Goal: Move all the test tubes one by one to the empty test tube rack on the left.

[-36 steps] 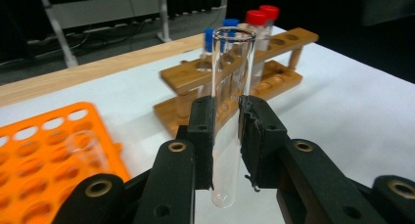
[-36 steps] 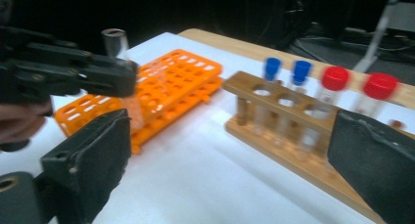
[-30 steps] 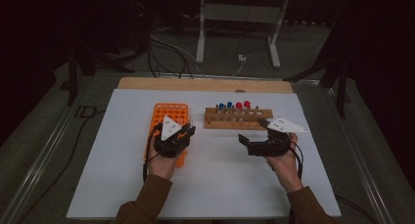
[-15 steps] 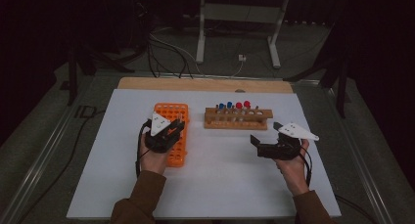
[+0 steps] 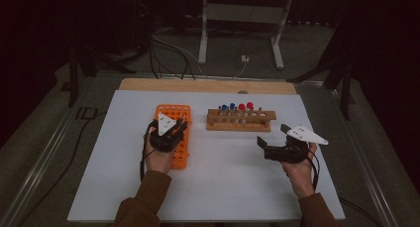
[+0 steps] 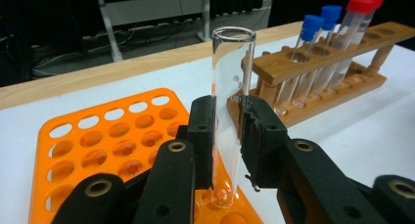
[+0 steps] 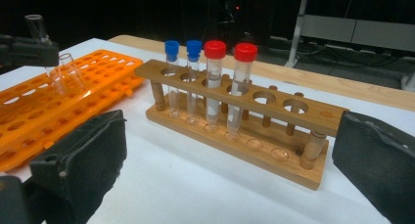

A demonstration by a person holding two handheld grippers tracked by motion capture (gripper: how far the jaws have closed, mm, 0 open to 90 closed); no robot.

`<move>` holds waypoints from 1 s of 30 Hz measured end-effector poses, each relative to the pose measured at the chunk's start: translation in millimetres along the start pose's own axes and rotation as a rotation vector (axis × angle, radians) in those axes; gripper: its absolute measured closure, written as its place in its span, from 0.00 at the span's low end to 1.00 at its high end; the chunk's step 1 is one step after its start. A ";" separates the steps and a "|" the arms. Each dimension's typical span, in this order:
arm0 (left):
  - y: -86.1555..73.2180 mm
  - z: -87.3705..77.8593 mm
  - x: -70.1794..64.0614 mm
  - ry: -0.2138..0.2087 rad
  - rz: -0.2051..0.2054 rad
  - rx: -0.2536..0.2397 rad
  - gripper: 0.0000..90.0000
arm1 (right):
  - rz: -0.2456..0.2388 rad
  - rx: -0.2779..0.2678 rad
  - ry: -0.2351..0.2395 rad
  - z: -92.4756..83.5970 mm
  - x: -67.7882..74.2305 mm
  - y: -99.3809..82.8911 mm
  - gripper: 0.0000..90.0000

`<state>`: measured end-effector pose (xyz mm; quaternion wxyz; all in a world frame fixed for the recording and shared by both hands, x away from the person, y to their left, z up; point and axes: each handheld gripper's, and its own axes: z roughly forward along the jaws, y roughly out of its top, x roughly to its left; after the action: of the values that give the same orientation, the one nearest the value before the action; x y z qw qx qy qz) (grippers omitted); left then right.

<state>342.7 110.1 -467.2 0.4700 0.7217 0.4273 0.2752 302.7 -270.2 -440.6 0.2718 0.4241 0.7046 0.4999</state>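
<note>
Glass is the risk: the left gripper (image 6: 227, 145) pinches an uncapped test tube (image 6: 230, 101) upright, base just above the orange rack (image 6: 98, 145); missing a hole could chip it. Right gripper (image 7: 225, 170), jaws spread, empty, faces the wooden rack (image 7: 235, 116) with four capped tubes (image 7: 215, 82), nothing between

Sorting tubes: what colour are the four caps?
Two caps blue, two red; right gripper view shows it best.
</note>
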 end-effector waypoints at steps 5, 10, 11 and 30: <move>-5.4 2.4 2.9 0.002 -0.014 0.013 0.85 | -0.004 -0.003 0.003 -0.3 0.8 -0.5 0.00; -6.9 1.9 3.9 0.001 -0.009 0.040 0.85 | -0.006 -0.002 0.006 0.3 2.1 -1.1 0.00; -6.8 2.1 3.4 0.005 -0.006 0.051 0.85 | -0.007 -0.001 0.007 0.5 2.2 -1.2 0.00; -12.1 17.8 -2.0 0.023 0.023 0.252 0.86 | -0.015 0.013 0.022 4.1 6.0 -4.2 0.00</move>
<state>351.7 102.8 -485.5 0.3675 0.7766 0.4557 0.2327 301.7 -263.5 -445.7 0.2648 0.4150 0.7140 0.4979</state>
